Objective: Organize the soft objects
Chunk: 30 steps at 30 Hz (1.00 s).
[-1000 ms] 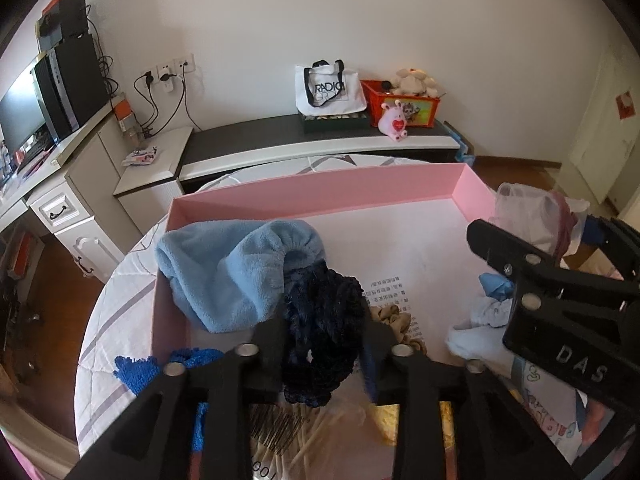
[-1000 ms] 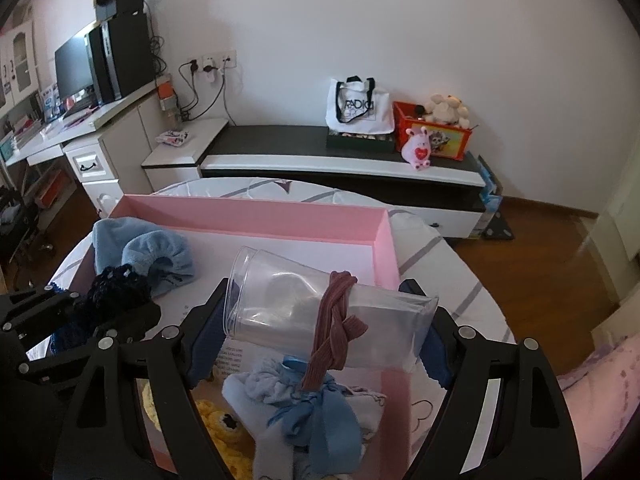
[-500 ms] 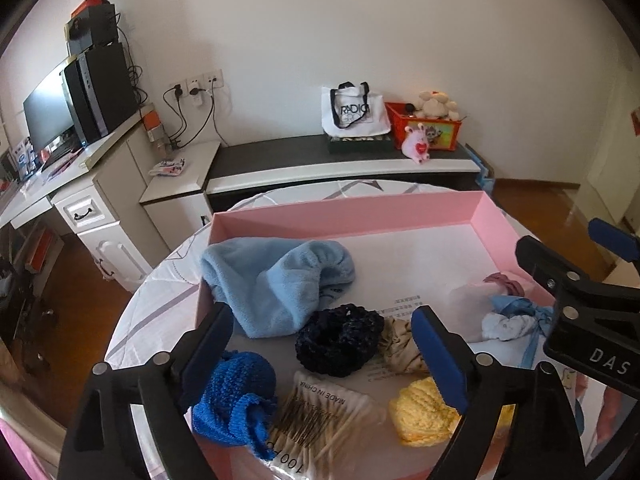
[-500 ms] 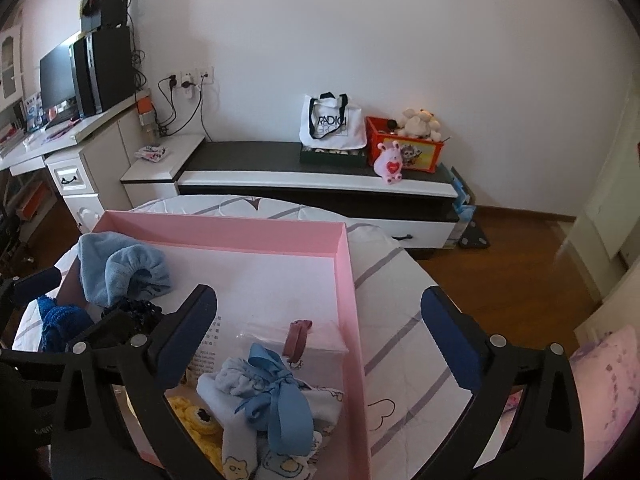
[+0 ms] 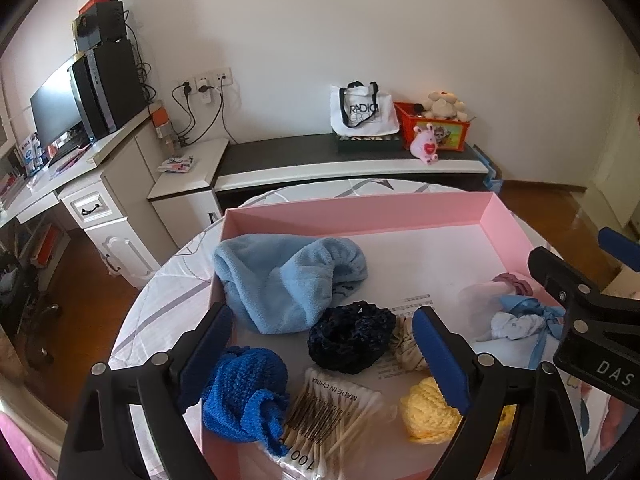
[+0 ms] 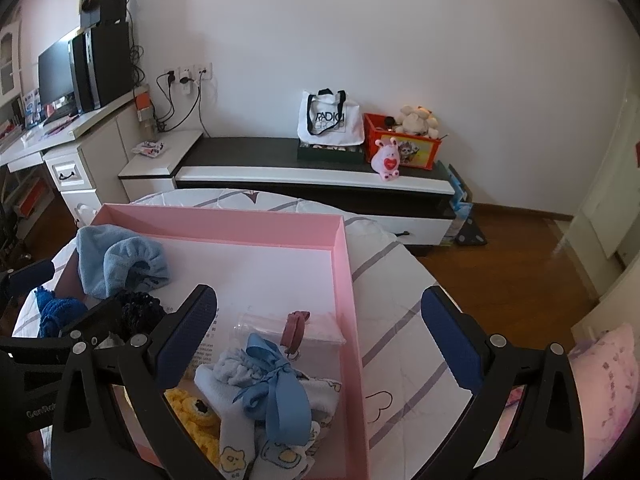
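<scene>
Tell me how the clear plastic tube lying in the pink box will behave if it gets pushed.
The clear plastic tube lies on its side in the pink box, so it would probably roll rather than slide. The maroon hair band looped around it may check that roll. It looks empty and thin-walled, so likely light and rigid, perhaps slippery to pinch.

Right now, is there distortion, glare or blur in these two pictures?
Left wrist view: strong fisheye bending, dark corners; the pink box is sharp and evenly lit. Right wrist view: same curved edges, a glossy reflection on the wooden floor, no motion blur.
</scene>
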Available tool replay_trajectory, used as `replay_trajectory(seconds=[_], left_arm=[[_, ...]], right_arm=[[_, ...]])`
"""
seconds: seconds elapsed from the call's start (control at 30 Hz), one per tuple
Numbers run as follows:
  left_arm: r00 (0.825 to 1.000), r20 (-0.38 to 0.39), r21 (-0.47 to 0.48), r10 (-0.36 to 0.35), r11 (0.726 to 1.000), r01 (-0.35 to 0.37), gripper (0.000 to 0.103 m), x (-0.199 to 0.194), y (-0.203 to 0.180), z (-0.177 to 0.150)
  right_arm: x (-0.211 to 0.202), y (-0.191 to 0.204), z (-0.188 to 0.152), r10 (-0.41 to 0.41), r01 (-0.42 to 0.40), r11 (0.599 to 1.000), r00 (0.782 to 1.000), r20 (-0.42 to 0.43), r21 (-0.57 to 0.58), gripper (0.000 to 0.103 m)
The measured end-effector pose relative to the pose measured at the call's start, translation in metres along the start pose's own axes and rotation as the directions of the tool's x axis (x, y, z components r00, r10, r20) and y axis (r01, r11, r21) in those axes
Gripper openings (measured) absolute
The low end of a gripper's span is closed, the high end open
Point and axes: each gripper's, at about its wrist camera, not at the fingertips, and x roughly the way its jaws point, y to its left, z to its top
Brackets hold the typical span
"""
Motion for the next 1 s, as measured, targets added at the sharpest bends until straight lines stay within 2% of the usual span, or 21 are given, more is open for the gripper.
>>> replay_trajectory(seconds=[0.47,0.53,0.87,1.0], left_arm=[[0.999,0.012,-0.027,0.041,0.999,-0.041,0.090,-0.027,0.003,-0.018],[0.999,0.014,-0.038,0.039,0.999,-0.039,0.091,-0.035,0.004,-0.024],[0.991,0.067,-0.065,0.116,0.992,-0.112,0.095,-0.083,0.005,-0.058],[0.991,0.083,-0.079,0.104,0.992,-0.097,0.096,-0.105,0.002,-0.074]], right_arm=[[-0.027,0.002,-0.015,0.008,-0.008,1.000,1.000,0.014,0.000,0.102],[-0.033,0.001,-0.018,0.010,-0.010,1.000,1.000,0.017,0.000,0.102],[-0.071,-0.002,-0.037,0.010,-0.010,1.000,0.999,0.040,-0.005,0.102],[-0.092,-0.002,-0.046,0.011,-0.010,1.000,0.998,0.060,-0.009,0.102]])
